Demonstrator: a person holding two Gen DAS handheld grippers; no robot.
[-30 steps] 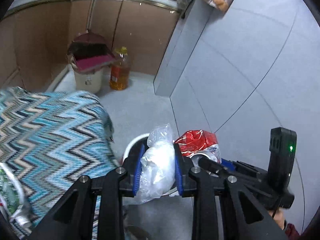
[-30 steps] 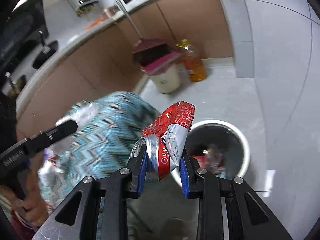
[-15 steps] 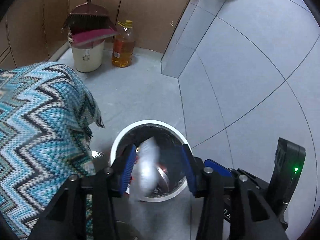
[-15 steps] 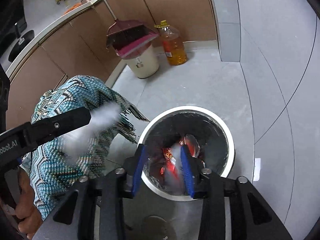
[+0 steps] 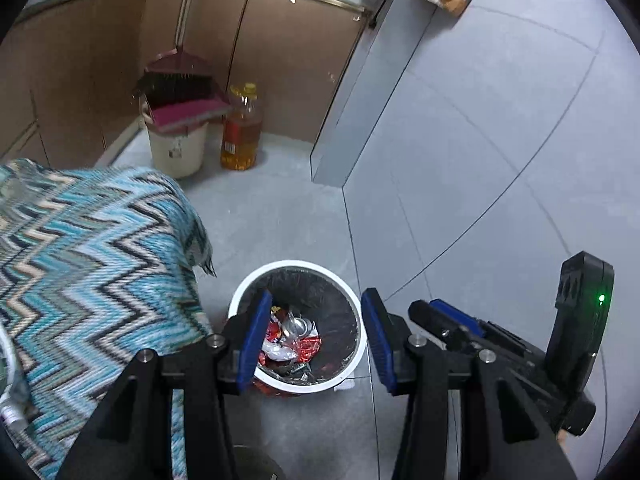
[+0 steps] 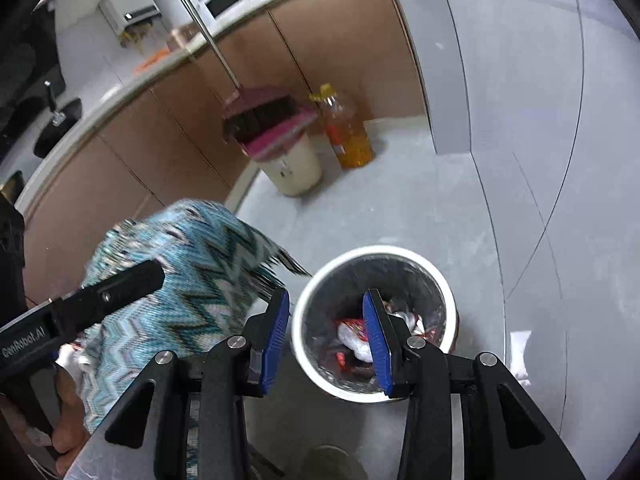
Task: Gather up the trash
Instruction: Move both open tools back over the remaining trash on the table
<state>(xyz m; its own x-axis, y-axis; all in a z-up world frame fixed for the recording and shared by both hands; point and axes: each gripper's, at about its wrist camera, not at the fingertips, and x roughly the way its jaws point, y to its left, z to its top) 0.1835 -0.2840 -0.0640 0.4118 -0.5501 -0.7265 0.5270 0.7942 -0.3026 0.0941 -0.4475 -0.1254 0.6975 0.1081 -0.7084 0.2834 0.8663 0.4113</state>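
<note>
A round bin with a white rim [image 5: 298, 266] and a black liner stands on the grey floor. Inside it lie a red wrapper, a crushed can and clear plastic [image 5: 294, 340]. My left gripper [image 5: 316, 340] hovers over the bin, open, with nothing between its blue pads. In the right wrist view the same bin rim [image 6: 376, 250] sits below my right gripper [image 6: 326, 336], which is also open and empty. The dropped trash [image 6: 352, 338] shows just left of its right pad.
A blue zigzag cloth [image 5: 92, 260] drapes a surface left of the bin, with bits of plastic at its left edge [image 5: 8, 400]. A beige bucket holding a maroon broom and dustpan [image 5: 176, 148] and an oil bottle [image 5: 240, 136] stand by brown cabinets. A grey wall [image 5: 480, 160] runs along the right.
Both grippers opened. The clear plastic bag fell from the left one and the red wrapper with the can from the right, and all now lie in the bin.
</note>
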